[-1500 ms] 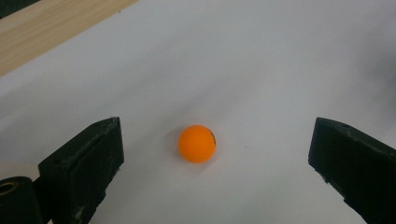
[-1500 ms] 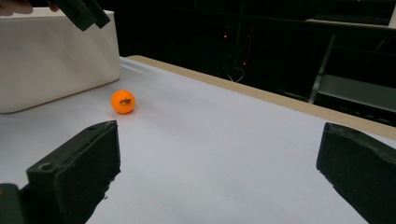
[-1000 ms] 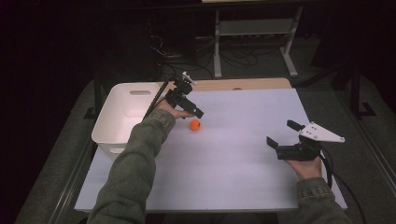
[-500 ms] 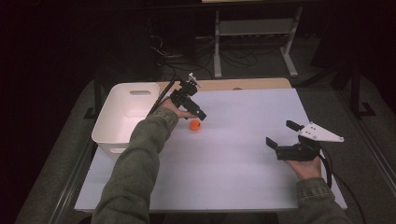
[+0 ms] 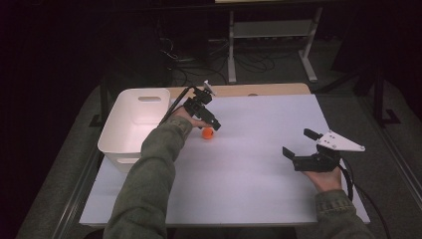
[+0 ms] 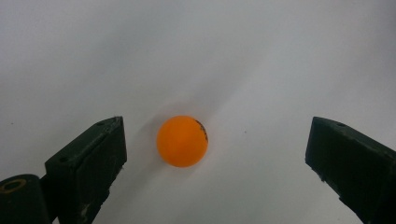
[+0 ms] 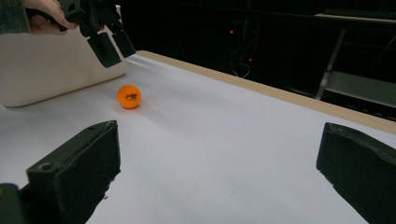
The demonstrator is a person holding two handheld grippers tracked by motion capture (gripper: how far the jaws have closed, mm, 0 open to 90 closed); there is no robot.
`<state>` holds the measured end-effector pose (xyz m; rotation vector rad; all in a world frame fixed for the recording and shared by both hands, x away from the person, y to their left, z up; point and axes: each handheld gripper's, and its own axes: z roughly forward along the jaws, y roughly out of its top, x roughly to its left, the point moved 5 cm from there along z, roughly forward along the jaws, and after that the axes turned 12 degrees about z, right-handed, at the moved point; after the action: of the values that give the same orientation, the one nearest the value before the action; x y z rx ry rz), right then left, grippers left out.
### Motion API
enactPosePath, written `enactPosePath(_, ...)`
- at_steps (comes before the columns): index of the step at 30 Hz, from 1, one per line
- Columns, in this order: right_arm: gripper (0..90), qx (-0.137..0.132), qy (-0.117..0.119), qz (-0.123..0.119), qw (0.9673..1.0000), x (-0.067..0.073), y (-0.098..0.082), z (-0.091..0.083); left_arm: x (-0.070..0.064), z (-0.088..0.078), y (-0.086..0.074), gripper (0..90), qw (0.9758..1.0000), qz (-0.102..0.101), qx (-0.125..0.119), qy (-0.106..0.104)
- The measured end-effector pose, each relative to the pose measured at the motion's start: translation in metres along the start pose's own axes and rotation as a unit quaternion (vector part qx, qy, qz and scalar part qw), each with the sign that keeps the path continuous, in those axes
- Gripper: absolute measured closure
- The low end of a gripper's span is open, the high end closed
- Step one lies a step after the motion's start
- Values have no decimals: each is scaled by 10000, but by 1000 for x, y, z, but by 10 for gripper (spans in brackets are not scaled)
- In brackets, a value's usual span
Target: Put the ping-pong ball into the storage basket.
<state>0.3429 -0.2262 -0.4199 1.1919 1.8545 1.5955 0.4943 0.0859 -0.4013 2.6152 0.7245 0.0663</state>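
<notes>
Item: one orange ball (image 6: 182,141), lying on the white table sheet (image 5: 259,164), seen in my left gripper view between my two jaws and nearer the left-hand one, touched by neither. My left gripper (image 5: 213,124) hung just over it with its jaws set wide apart, nothing between them but the ball below (dark print showed on the ball's side, too small to read). Item: my right gripper (image 5: 302,145), held low over the sheet well apart from the ball, jaws likewise spread and holding nothing; in its own view the ball lay beyond the left jaw, far ahead. Item: one white bin (image 5: 133,124), standing past the ball, just behind my left gripper in the right gripper view.
</notes>
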Motion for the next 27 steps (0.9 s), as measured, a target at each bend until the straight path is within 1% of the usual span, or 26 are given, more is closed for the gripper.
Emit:
enactPosePath(2, 0, -5, 3, -1, 10000, 0, 0, 0, 0, 2, 1, 49, 9998, -101, -112, -108)
enactPosePath(3, 0, -9, 10, 12, 10000, 0, 0, 0, 1, 5, 1, 54, 10000, -87, -27, -40)
enactPosePath(4, 0, -10, 13, 23, 10000, 0, 0, 0, 1, 7, 0, 54, 10000, -76, 51, -31)
enactPosePath(5, 0, -10, 13, 23, 10000, 0, 0, 0, 1, 7, 0, 54, 10000, -76, 51, -31)
enactPosePath(7, 0, -27, 21, 14, 10000, 0, 1, 0, 2, 10, -1, 54, 9999, -79, 149, -1)
enactPosePath(10, 0, -22, 27, 16, 10000, 0, 0, 0, 3, 12, -2, 56, 9998, -95, 191, 0)
enactPosePath(12, 0, -20, 32, 7, 10000, 0, 0, 0, 5, 14, -3, 56, 9996, -166, 242, 7)
enactPosePath(18, 0, -20, 36, 9, 10000, 1, 0, 0, 7, 20, -4, 62, 9991, -229, 347, 20)
enactPosePath(20, 0, -13, 37, 9, 10000, 1, 0, 0, 8, 26, -6, 62, 9986, -249, 461, 21)
enactPosePath(21, 0, -13, 37, 9, 10000, 1, 0, 0, 8, 26, -6, 62, 9986, -249, 461, 21)
enactPosePath(22, 0, -12, 34, 6, 10000, 1, 0, 0, 10, 31, -9, 62, 9980, -325, 538, 0)
enactPosePath(23, 0, -17, 34, 8, 10000, 1, 0, 0, 10, 31, -9, 62, 9980, -325, 538, 0)
enactPosePath(25, 0, -27, 40, 18, 10000, 1, 1, 0, 13, 36, -12, 63, 9975, -428, 559, 14)
enactPosePath(27, 0, -38, 43, 3, 10000, 0, 1, -1, 13, 36, -12, 64, 9974, -441, 564, 21)
